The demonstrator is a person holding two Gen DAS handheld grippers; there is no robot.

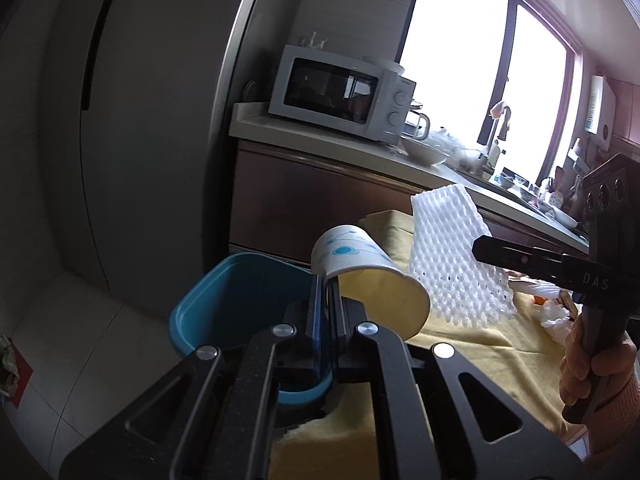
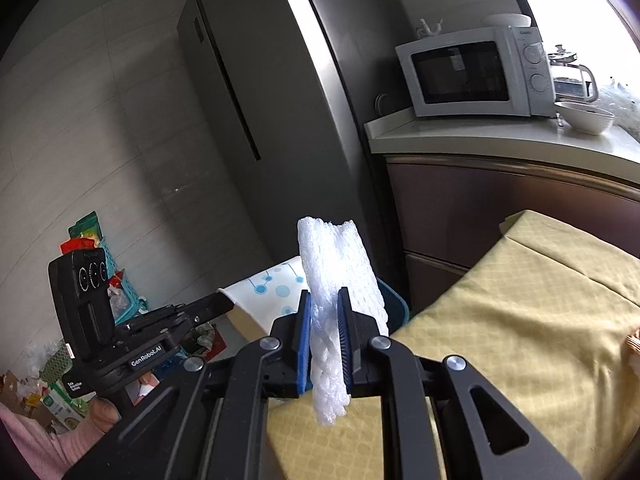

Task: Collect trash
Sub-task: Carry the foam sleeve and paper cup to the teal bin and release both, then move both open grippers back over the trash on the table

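Now left tongs (image 1: 326,280) clamp paper cup (image 1: 360,264), seemingly empty; right tongs (image 2: 324,304) clamp foam net (image 2: 340,264).

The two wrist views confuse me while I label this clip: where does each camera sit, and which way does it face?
Left wrist: on the left gripper, facing its pinched paper cup, the blue bin and the microwave; the right hand shows.
Right wrist: on the right gripper, facing its clamped foam net and the fridge; a pink sleeve shows.
Shared: cup, net, bin, microwave, yellow tablecloth.
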